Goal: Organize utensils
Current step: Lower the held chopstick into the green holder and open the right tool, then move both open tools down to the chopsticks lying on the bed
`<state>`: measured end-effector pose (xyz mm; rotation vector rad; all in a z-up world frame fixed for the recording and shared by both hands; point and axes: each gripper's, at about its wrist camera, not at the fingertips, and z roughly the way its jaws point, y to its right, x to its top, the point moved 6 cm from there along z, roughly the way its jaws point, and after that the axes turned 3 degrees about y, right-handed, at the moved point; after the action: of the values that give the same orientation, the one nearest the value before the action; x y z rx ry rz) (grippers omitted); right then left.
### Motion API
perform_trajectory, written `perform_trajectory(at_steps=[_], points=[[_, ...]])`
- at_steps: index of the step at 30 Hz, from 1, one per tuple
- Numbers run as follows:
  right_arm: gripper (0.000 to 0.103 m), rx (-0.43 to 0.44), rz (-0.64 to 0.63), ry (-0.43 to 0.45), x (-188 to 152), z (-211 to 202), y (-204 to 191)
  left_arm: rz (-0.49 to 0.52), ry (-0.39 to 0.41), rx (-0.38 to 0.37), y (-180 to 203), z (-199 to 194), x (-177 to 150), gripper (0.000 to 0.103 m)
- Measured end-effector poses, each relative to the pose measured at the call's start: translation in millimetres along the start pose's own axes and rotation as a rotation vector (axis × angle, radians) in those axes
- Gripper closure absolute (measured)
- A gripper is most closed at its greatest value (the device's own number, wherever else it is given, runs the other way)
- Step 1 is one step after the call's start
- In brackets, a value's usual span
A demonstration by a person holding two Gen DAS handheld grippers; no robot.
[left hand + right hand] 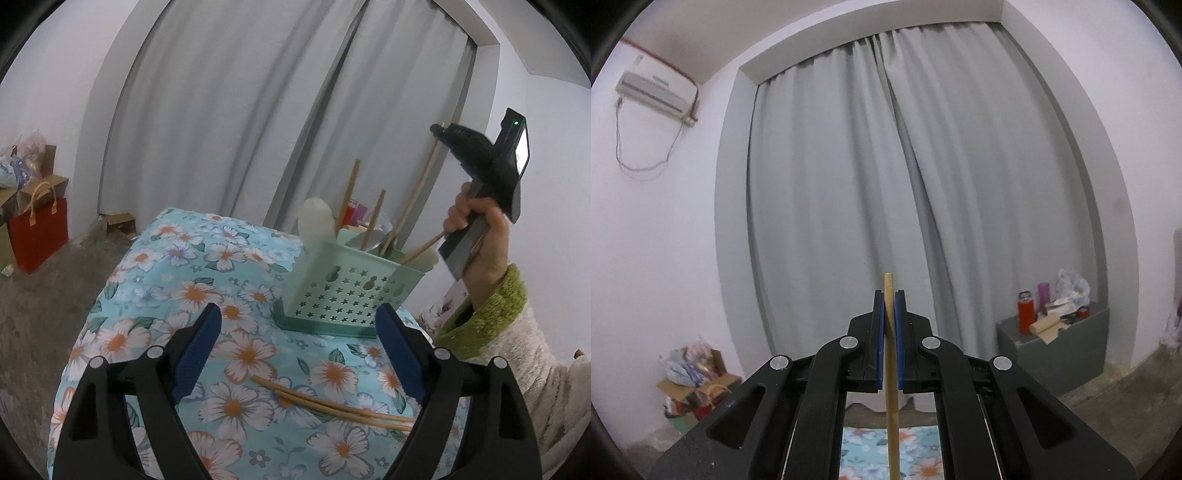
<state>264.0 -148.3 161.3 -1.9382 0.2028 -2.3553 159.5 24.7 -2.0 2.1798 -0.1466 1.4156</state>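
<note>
Floral cloth: chopsticks lie between left gripper's spread jaws.

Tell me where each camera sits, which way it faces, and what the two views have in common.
Left wrist: on the open left gripper, angled down at the floral tablecloth, loose wooden chopsticks and pale green perforated utensil holder; the right hand and fuzzy sleeve show.
Right wrist: on the right gripper, facing about level at the grey curtain, shut on one wooden chopstick.
Shared: curtain, tablecloth, the cardboard boxes with bags.
</note>
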Motion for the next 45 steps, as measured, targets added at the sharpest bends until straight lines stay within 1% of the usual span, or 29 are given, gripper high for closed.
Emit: perform_trajectory(at_steps=[4, 7, 8, 10, 11, 12, 22, 25, 28, 32, 35, 38, 41, 43, 45], points=[[0.099, -0.015, -0.041, 0.002, -11, -3, -3, -0.005, -0.004, 0.005, -3, -1, -1, 0.020], [0.099, 0.006, -0.047, -0.030, -20, -3, -4, -0.004, -0.002, 0.005, -3, -2, -1, 0.020], [0.095, 0.010, -0.050, -0.031, -20, -4, -4, -0.004, -0.002, 0.006, -3, -2, 0, 0.020], [0.083, 0.009, -0.071, -0.029, -20, -10, -7, -0.005, -0.002, 0.005, -3, -2, 0, 0.020], [0.073, 0.011, -0.076, -0.025, -19, -12, -8, -0.005, -0.002, 0.005, -3, -2, 0, 0.020], [0.069, 0.012, -0.079, -0.017, -17, -14, -8, -0.004, -0.002, 0.005, -3, -2, 0, 0.020], [0.057, 0.053, -0.051, 0.005, 9, -37, 3, 0.004, -0.005, 0.002, 3, -2, 0, 0.020], [0.052, 0.084, -0.053, 0.001, 22, -56, 5, 0.000, -0.012, 0.006, 3, -2, -1, 0.020], [0.047, 0.110, -0.062, -0.021, 26, -70, 5, -0.001, -0.019, 0.013, 2, -2, -3, 0.020], [0.040, 0.145, -0.102, -0.101, 17, -88, 5, 0.013, -0.033, 0.032, 1, -2, -6, 0.020], [0.034, 0.179, -0.124, -0.211, -6, -98, 3, 0.021, -0.050, 0.054, -2, -3, -9, 0.020], [0.030, 0.207, -0.128, -0.352, -43, -105, 1, 0.016, -0.078, 0.066, -5, -1, -15, 0.020], [0.029, 0.185, -0.139, -0.489, -88, -110, 5, 0.006, -0.114, 0.067, -5, 1, -23, 0.020], [0.028, 0.180, -0.094, -0.602, -122, -112, 11, 0.001, -0.145, 0.062, -3, 3, -31, 0.020], [0.029, 0.169, -0.060, -0.696, -148, -117, 14, -0.015, -0.184, 0.048, 0, 7, -39, 0.020]])
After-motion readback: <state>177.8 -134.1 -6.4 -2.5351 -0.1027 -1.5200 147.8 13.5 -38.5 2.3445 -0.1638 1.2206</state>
